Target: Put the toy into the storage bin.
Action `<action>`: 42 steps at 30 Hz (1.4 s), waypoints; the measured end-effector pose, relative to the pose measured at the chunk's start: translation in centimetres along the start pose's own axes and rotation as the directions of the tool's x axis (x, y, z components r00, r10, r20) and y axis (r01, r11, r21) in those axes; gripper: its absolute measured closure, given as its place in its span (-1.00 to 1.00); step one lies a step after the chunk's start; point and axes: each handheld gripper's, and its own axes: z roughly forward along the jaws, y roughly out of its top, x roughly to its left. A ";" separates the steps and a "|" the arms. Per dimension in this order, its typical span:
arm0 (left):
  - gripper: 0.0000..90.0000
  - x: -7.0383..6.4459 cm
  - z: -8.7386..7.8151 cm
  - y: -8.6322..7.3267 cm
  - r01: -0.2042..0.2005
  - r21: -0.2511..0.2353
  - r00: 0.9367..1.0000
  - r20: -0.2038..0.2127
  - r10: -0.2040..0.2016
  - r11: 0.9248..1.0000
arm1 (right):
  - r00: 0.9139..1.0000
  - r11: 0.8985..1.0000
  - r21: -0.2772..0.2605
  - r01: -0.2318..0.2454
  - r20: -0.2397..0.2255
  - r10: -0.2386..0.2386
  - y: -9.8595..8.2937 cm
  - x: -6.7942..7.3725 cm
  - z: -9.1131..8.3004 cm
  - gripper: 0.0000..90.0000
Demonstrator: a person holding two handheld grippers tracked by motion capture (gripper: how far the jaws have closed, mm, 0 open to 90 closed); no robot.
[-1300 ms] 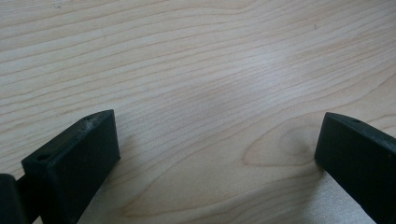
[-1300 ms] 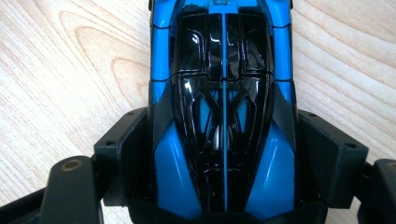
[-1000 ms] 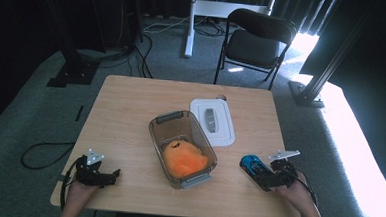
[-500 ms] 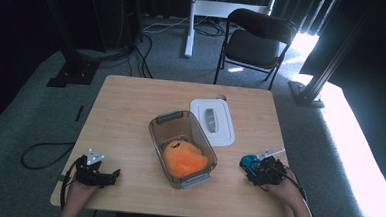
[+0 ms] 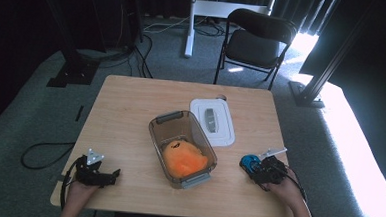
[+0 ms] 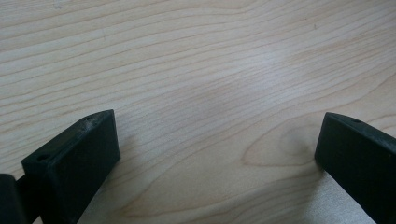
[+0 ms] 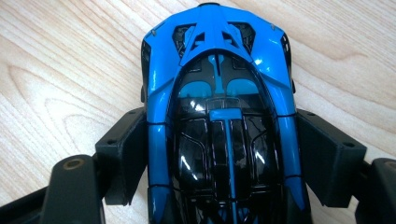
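Down at the near right of the pale wooden table, the right gripper has its two black jaws pressed against both flanks of the glossy blue-and-black toy sports car, pinching it at mid-body; the car's wheels look to be on the wood, its nose pointing away from the hand. From the high view that same car sits just right of the clear plastic storage box, touching nothing but the gripper. No badge, label or lettering can be read on the car's shell. Inside the box lies a fluffy orange plush toy with a dark face marking. Beside the box, farther back, the white rectangular lid lies flat. Over at the near left corner, the left gripper rests low over bare wood, jaws spread wide with nothing between them; from above it is well apart from the box.
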 end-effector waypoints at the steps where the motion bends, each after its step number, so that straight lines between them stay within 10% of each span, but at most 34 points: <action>1: -1.00 0.0 0.0 0.0 0.000 0.001 1.000 0.000 0.000 1.000 | 1.000 1.000 0.006 -0.002 0.002 0.002 0.0 0.0 0.0 -0.45; 12: -1.00 0.0 0.0 0.0 0.000 0.000 1.000 0.000 0.000 1.000 | 0.999 0.999 0.039 -0.032 0.016 0.032 0.5 0.2 0.0 -0.45; 22: -1.00 0.0 0.0 0.0 -0.003 0.000 1.000 0.002 0.003 1.000 | 0.999 0.998 0.034 0.045 -0.008 -0.045 -0.1 0.5 0.0 -0.67; 42: -1.00 0.0 0.0 -0.1 0.000 -0.001 1.000 0.000 0.000 1.000 | 1.000 1.000 -0.012 -0.009 0.003 0.009 0.0 0.2 0.1 -0.44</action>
